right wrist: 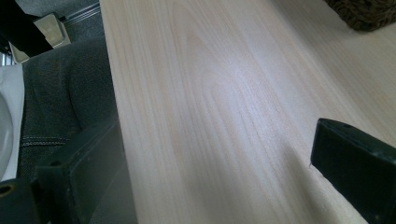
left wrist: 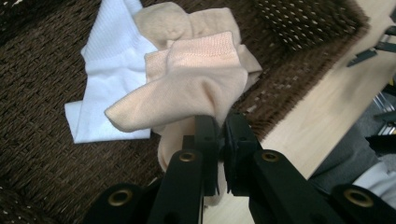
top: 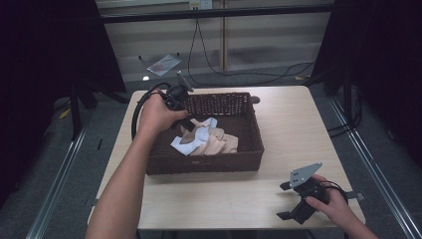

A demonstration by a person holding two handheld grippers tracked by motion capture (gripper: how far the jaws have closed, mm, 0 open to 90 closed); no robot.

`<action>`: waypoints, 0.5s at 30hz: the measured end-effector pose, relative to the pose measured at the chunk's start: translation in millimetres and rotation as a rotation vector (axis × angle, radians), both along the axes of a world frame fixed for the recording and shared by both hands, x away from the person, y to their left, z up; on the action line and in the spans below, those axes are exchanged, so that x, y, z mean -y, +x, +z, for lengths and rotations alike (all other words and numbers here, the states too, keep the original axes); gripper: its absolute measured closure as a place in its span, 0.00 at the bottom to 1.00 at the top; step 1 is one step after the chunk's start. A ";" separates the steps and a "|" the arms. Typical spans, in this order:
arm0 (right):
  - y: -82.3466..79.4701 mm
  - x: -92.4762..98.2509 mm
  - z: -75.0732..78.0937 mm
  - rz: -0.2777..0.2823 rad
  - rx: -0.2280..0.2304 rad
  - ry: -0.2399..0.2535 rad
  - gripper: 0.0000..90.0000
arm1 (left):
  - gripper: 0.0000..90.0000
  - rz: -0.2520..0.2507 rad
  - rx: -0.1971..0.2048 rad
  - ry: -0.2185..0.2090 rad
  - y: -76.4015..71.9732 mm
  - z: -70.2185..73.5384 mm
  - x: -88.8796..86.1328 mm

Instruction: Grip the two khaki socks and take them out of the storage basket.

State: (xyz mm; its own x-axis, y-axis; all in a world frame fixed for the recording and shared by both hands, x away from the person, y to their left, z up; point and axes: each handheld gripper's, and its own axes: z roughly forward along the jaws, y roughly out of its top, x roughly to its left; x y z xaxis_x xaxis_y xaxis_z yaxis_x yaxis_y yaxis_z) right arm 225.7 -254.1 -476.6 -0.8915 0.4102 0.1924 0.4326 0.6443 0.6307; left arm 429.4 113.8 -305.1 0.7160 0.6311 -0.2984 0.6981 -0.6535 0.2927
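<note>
High view: the left gripper (top: 185, 118) hangs over the left part of a dark wicker basket (top: 249, 149) on the pale table (top: 293, 124), and pinches a beige sock (top: 191, 130) from the small heap of beige and white socks on the basket floor. The right gripper (top: 284, 200) rests near the table's front right corner, well apart from the basket, its jaws spread and empty.

Left gripper view: the 2 jaws are pressed almost together on a fold of the beige sock (left wrist: 196, 88), which droops over a white sock (left wrist: 112, 74). It looks light, limp and stretchy, not fragile; I judge a bite on a thick fold or on the ribbed cuff holds best, since thin knit may slip out. No label or writing can be read.

Right gripper view: the jaws stand wide over bare table (right wrist: 224, 93), with a corner of the basket (right wrist: 364, 14) far off. No writing here.
</note>
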 end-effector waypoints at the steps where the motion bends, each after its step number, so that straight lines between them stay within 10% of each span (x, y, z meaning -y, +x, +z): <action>1: 0.0 0.0 0.0 0.000 0.000 0.000 0.02 | 0.95 0.000 0.000 0.000 0.0 0.0 0.0; 15: -0.6 -0.5 0.1 -0.003 0.000 -0.001 0.02 | 0.95 -0.053 -0.001 -0.011 -19.2 26.7 -6.1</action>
